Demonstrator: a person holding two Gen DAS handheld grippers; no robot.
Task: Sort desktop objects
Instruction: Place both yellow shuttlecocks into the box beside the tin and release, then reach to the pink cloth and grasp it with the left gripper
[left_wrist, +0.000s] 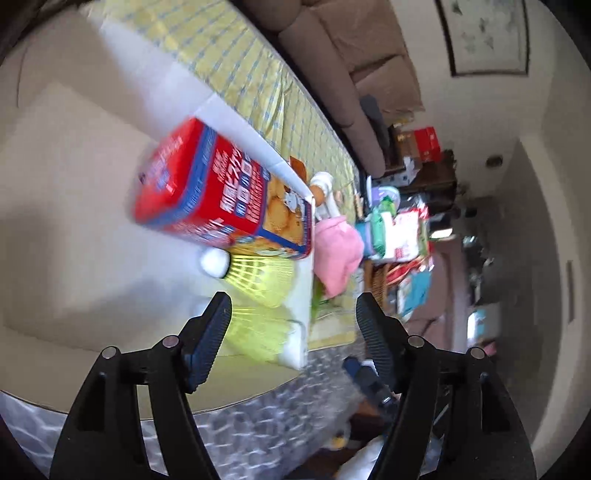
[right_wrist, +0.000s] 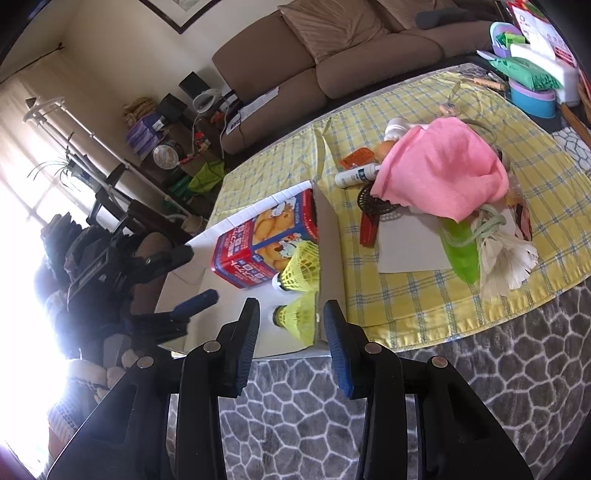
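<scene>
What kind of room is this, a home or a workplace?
Most likely a home living room. A brown sofa with cushions stands behind the low table, a framed picture hangs on the wall, and a patterned grey rug covers the floor.

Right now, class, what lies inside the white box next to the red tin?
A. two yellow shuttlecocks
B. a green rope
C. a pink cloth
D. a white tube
A: two yellow shuttlecocks lie in the white box beside the red tin; the pink cloth, white tube and green rope are outside it on the checked cloth.
</scene>
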